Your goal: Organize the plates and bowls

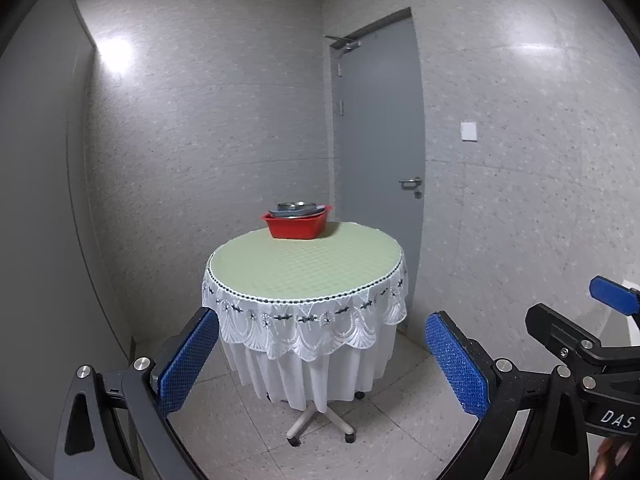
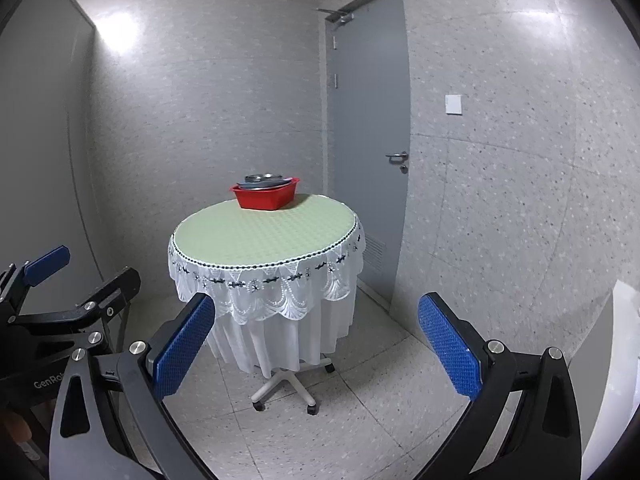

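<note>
Both grippers are held up in the air well short of the table, side by side. The left gripper (image 1: 322,360) has its blue-padded fingers spread wide with nothing between them, and the right gripper (image 2: 316,344) is just the same, wide apart and empty. From the left one's camera the right tool shows at the lower right edge; from the right one's camera the left tool shows at the lower left.

Grey speckled walls close off the corner ahead, and a grey door (image 1: 380,120) stands shut to the right, a lever handle (image 1: 410,183) on it and a white wall switch (image 1: 468,131) beside it. The floor is pale speckled tile.

Out in front stands a round table (image 1: 304,264) on a wheeled star base (image 1: 320,424), covered by a pale green top cloth with a white lace skirt (image 1: 308,332) hanging below the edge.

On the far side of the tabletop sits a red plastic basin (image 1: 297,226). Metal plates and bowls (image 1: 296,209) lie stacked inside it, poking above the rim; how many I cannot tell from here.
</note>
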Motion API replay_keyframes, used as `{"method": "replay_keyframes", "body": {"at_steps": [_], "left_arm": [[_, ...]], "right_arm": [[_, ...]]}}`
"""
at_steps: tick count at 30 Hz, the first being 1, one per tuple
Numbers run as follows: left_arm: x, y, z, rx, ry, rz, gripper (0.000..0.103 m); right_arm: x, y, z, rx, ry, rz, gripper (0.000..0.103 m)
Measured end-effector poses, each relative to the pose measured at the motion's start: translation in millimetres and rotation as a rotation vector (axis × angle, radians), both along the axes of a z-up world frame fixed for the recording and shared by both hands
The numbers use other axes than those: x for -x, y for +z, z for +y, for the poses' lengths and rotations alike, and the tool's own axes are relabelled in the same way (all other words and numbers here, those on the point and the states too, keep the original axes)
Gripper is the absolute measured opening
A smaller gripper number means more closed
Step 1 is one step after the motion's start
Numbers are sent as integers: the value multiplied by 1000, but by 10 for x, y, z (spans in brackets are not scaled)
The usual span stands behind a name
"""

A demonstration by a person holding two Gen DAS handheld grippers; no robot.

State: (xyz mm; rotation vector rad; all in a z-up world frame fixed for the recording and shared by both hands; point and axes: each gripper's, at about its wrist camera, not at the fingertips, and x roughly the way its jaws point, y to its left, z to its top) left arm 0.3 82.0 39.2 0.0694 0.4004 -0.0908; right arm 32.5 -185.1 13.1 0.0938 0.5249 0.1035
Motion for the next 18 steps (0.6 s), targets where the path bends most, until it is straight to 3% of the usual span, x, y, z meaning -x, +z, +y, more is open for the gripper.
{"method": "replay_keyframes", "body": {"at_steps": [18], "left_arm": [[-153, -133, -34, 5, -2, -15, 102]], "right_arm": [[-16, -56, -121, -2, 28, -7, 103]]}}
